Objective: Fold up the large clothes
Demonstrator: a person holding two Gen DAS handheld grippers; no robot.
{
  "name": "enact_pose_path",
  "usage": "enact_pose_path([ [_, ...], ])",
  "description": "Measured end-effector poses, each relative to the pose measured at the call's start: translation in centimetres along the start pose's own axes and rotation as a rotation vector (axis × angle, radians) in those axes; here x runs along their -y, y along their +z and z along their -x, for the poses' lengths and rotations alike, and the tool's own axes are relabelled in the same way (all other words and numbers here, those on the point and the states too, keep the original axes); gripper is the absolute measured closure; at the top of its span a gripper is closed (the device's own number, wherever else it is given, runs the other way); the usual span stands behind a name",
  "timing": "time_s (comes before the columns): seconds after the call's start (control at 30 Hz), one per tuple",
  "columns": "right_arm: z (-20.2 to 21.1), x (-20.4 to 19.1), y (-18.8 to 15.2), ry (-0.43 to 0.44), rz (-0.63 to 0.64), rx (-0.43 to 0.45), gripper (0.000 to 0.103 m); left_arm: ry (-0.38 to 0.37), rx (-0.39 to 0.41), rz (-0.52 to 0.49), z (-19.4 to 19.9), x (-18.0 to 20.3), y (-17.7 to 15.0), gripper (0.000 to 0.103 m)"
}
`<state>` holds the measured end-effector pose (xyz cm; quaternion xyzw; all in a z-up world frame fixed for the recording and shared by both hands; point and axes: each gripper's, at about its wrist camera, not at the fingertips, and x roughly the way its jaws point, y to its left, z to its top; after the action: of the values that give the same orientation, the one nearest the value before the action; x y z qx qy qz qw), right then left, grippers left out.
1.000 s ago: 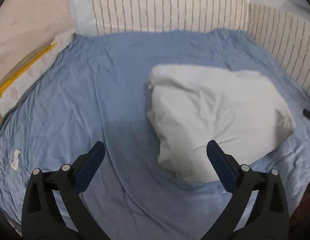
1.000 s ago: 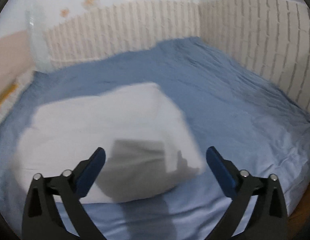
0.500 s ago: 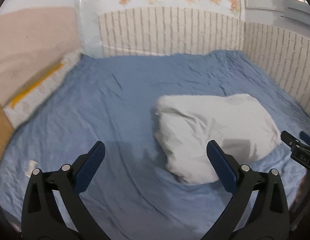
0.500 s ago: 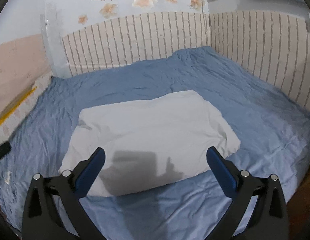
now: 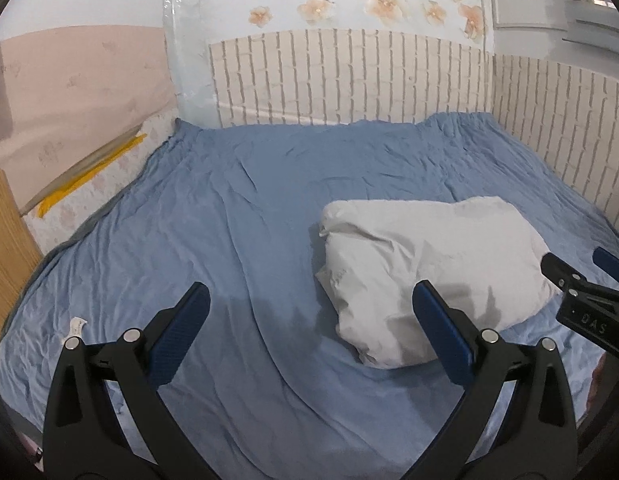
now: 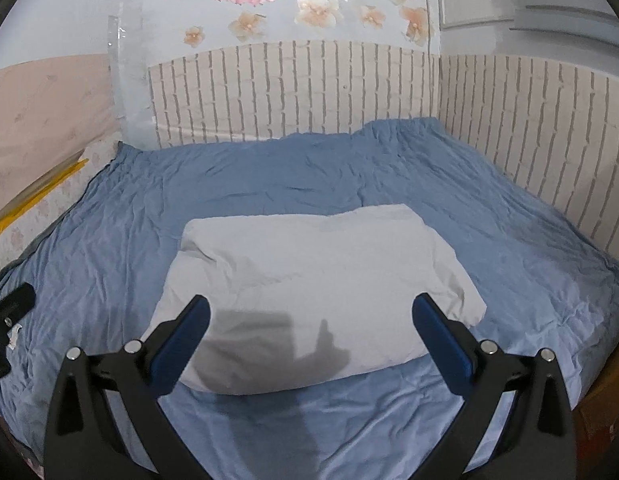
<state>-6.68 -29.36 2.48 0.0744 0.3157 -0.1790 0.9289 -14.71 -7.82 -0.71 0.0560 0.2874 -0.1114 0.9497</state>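
The left hand-held gripper (image 5: pixel 309 312) hangs released, its blue-padded jaws spread wide with nothing between them, above the bare blue sheet just left of the folded white cloth bundle (image 5: pixel 429 272). The right hand-held gripper (image 6: pixel 309 316) is likewise released and empty, jaws spread over the near edge of the same bundle, onto which it casts a shadow; neither tool touches the cloth. In the left wrist view the right tool also shows at the far right, close beside the bundle's right end. The bundle, a puffy white fabric rectangle, lies on the wrinkled blue bed sheet (image 6: pixel 509 240) toward the near edge of the bed, well apart from the cream brick-pattern padded wall (image 6: pixel 309 92) behind it. A small white tag (image 5: pixel 75 326) lies on the sheet well to the left of the bundle. Judging by the compact, layered shape, the folding looks nearly or wholly done, and this step reads as the release after a fold. If another fold is wanted, the next move calls for both tools to drop to the bundle's near corners, pinch all layers together and carry them evenly so the stack does not slip open.
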Motion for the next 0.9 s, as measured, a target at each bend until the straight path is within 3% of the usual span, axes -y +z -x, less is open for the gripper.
enact_pose_path([
  [0.27,1.1,0.2,0.5,0.003,0.003,0.026,0.002,-0.033,-0.012,0.014,0.1,-0.2,-0.2,0.003],
  [0.47,1.6,0.0,0.7,-0.007,0.013,0.037,0.002,0.019,0.0,0.006,0.4,-0.4,-0.4,0.003],
  [0.9,2.2,0.2,1.0,-0.002,0.015,0.046,0.002,-0.013,0.017,-0.005,1.3,-0.7,-0.4,0.003],
])
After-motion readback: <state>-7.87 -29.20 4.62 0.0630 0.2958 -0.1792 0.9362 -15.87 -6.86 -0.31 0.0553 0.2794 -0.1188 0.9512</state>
